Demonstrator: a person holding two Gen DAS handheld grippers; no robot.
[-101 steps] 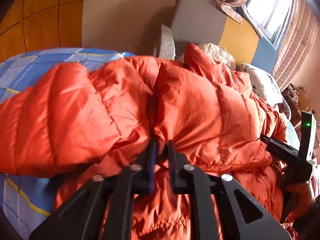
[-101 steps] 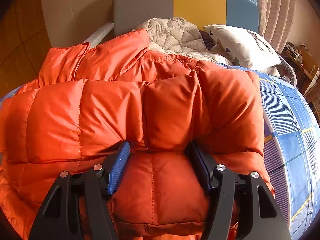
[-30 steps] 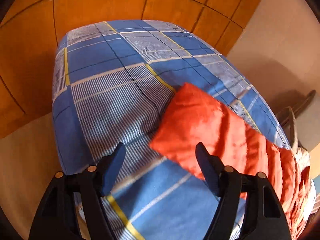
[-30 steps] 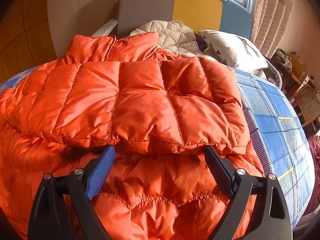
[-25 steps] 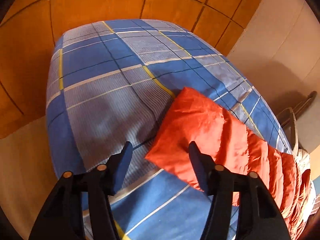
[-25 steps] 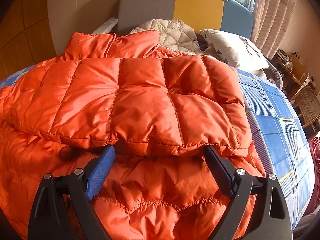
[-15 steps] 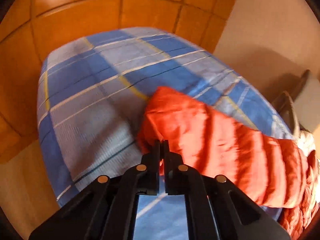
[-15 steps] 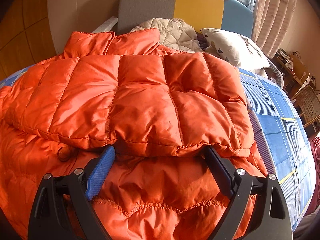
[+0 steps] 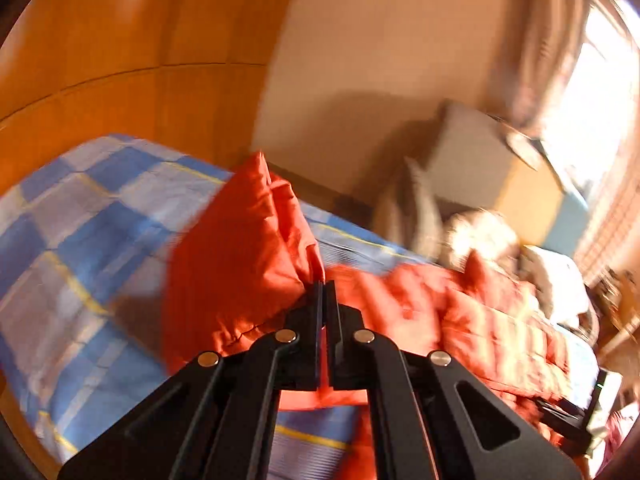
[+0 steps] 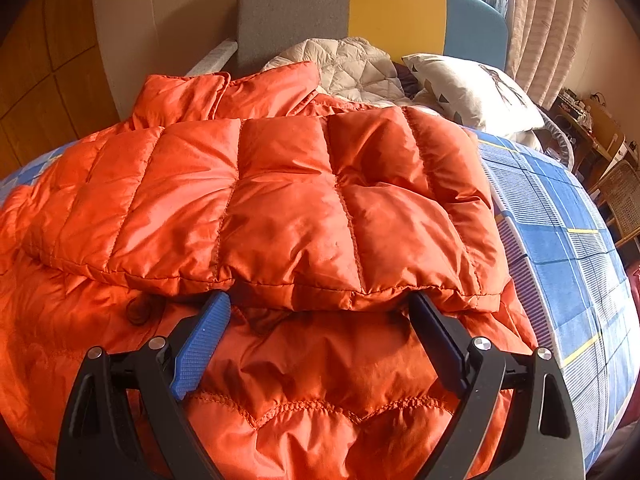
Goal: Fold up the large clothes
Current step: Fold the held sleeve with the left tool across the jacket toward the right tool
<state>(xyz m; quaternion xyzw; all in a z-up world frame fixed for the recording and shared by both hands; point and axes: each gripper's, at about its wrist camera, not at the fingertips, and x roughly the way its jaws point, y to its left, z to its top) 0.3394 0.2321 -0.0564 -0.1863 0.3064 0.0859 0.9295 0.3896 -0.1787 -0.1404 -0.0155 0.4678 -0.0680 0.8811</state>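
An orange puffer jacket [image 10: 280, 208] lies spread over a blue plaid bed [image 10: 560, 248]. One sleeve is folded across its body. My right gripper [image 10: 320, 300] stands open just above the jacket, its fingers at the folded sleeve's near hem, nothing pinched. In the blurred left wrist view my left gripper [image 9: 323, 282] is shut on the cuff end of the other orange sleeve [image 9: 240, 256], which is lifted off the plaid bed cover [image 9: 80, 240]. The rest of the jacket [image 9: 480, 320] stretches to the right behind it.
A grey, yellow and blue headboard [image 10: 360, 12] stands at the back. A beige quilt [image 10: 352, 64] and a patterned pillow [image 10: 472, 92] lie near it. Wooden wall panels [image 9: 100, 60] are at the left, and curtains [image 10: 552, 20] and a chair [image 10: 620, 200] at the right.
My left gripper closed on the sleeve's cuff end, then lifted and swung it toward the jacket's body. The right gripper stayed put, open.
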